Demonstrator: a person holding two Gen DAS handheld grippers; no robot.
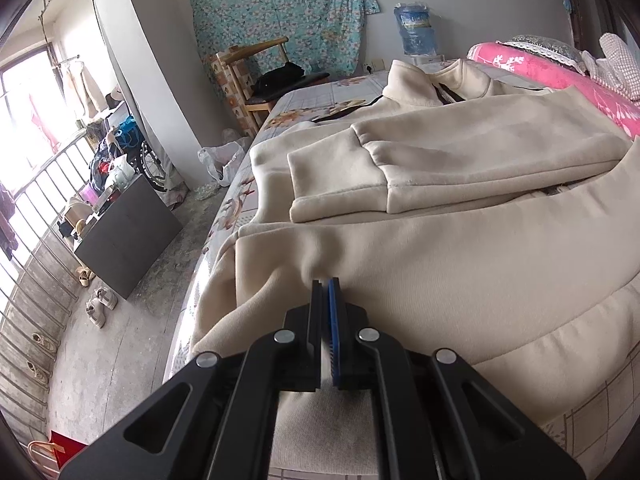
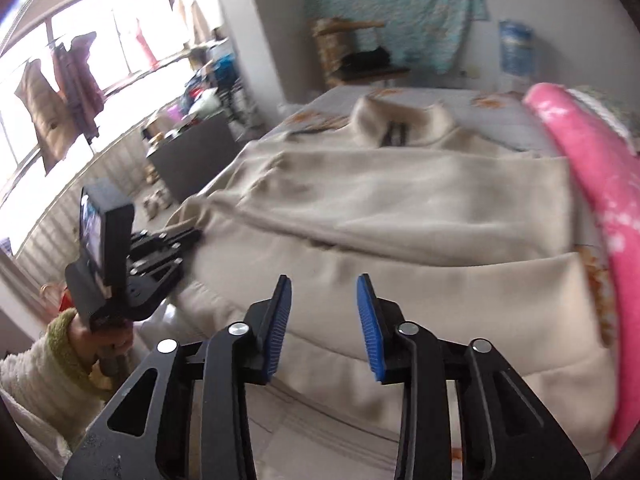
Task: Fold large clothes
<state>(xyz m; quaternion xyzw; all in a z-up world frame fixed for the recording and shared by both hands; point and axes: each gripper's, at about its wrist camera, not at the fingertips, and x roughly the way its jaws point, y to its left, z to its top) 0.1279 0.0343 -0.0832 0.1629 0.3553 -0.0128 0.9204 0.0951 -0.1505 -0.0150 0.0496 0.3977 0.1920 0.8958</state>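
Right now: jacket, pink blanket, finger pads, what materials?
Jacket: looks like thick cream fleece or brushed knit; matte, soft rounded folds.
Pink blanket: probably plush fleece, fuzzy with a white floral print.
Finger pads: blue, ribbed, likely rubber or soft plastic.

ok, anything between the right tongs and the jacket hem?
Nothing visible. The right tongs hang open directly over the cream jacket, with bare fabric below. The left tongs, shut at the jacket's left edge, sit well to the side.

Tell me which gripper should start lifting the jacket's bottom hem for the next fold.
Left. The left gripper looks already shut on the cream jacket near its hem; the right gripper hangs open above it, holding nothing.
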